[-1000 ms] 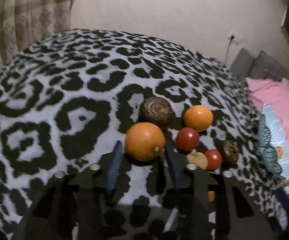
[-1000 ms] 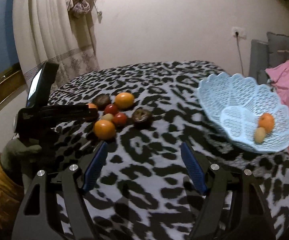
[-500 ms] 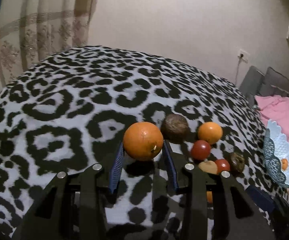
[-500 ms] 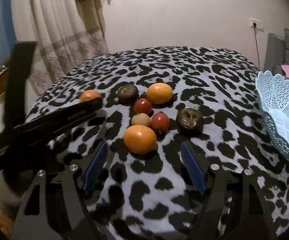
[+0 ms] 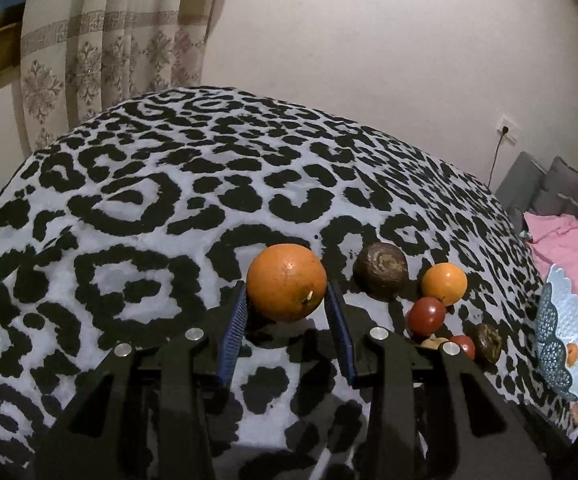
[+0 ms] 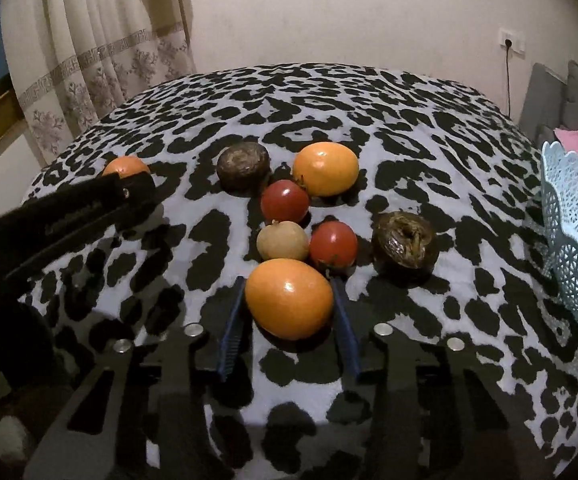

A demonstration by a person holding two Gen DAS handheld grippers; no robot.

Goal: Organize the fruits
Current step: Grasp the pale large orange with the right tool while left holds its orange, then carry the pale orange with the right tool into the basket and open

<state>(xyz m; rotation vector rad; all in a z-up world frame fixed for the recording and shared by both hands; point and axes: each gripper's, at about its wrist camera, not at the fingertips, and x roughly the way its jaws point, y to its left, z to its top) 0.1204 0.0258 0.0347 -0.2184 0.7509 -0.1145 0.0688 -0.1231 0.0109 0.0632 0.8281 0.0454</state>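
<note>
Your left gripper (image 5: 286,312) has lifted its clamped orange (image 5: 286,282) off the blanket (image 5: 129,200). Your right gripper (image 6: 289,314) has closed around another orange (image 6: 289,298), touching both sides.

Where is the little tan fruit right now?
In the right wrist view the little tan fruit sits mid-blanket, touching a red tomato on its right, just behind the big orange.

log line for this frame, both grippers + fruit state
left gripper: shut on orange, lifted | right gripper: around second orange on bedspread, not clearly shut | basket: right
</note>
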